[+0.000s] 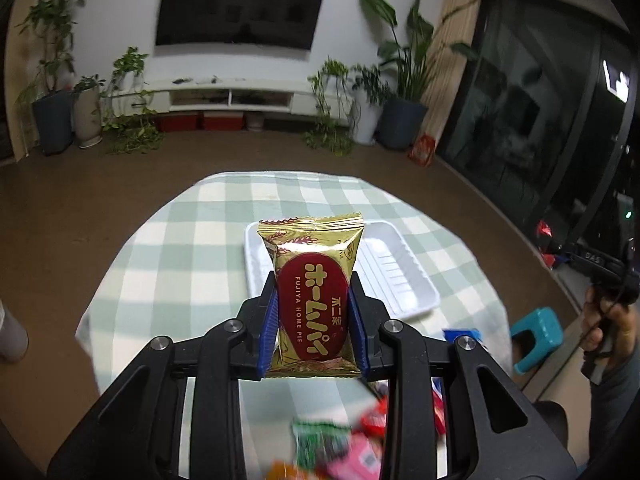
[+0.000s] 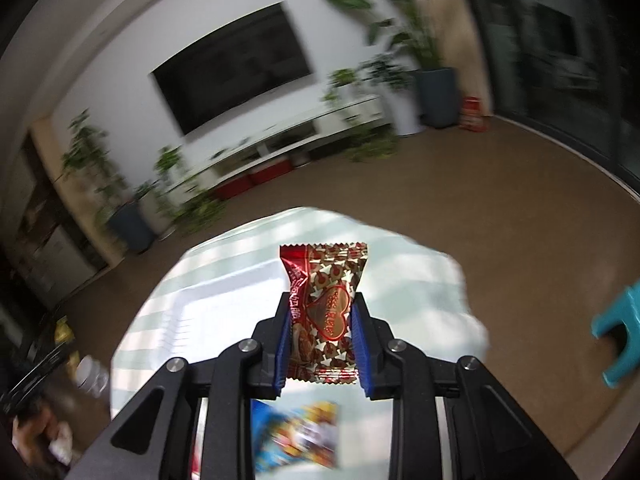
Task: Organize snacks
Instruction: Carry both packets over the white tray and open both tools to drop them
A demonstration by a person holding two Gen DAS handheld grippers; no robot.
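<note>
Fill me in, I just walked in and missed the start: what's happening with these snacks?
A person is sorting snacks with a gripper in each hand. The left gripper is shut on a gold Fujiya Home Pie packet, held above a white foam tray that looks empty on the checked tablecloth. The right gripper is shut on a red heart-print candy packet. More snacks lie below.

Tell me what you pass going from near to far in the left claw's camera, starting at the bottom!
Blurry snack pile → left claw holding the gold pie packet → white tray → checked tablecloth → brown floor → white TV shelf → TV on the wall.
</note>
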